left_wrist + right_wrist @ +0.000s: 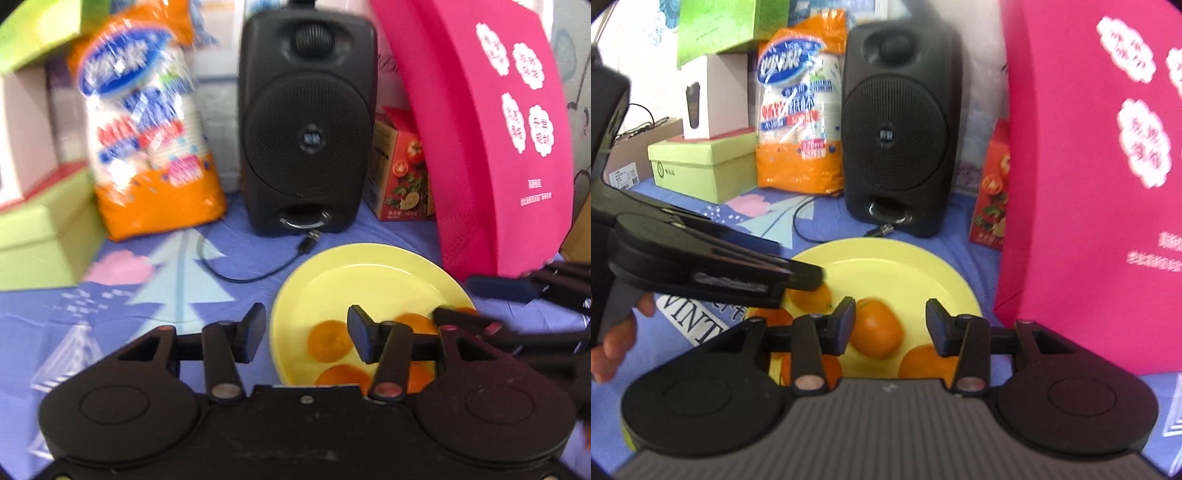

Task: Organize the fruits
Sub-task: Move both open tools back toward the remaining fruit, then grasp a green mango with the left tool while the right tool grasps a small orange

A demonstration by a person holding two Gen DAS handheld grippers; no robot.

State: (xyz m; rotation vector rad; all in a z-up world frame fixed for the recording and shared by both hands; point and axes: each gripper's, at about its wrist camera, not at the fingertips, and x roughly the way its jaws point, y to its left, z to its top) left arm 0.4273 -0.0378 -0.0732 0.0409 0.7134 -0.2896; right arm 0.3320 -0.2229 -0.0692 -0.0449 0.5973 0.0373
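Observation:
A yellow plate (369,269) lies on the blue cloth and holds several oranges (330,339). My left gripper (306,334) is open and empty, hovering over the plate's left rim. In the right wrist view the plate (886,266) shows with oranges on it; one orange (877,328) lies on the plate between the open jaws of my right gripper (890,323), not gripped. The left gripper (798,275) reaches in from the left, its tip over another orange (812,297). The right gripper also shows at the right edge of the left wrist view (498,288).
A black speaker (306,122) with a cable (258,273) stands behind the plate. A pink bag (491,140) is close on the right, a tomato carton (402,173) beside it. An orange packet (147,125) and green boxes (44,240) are on the left.

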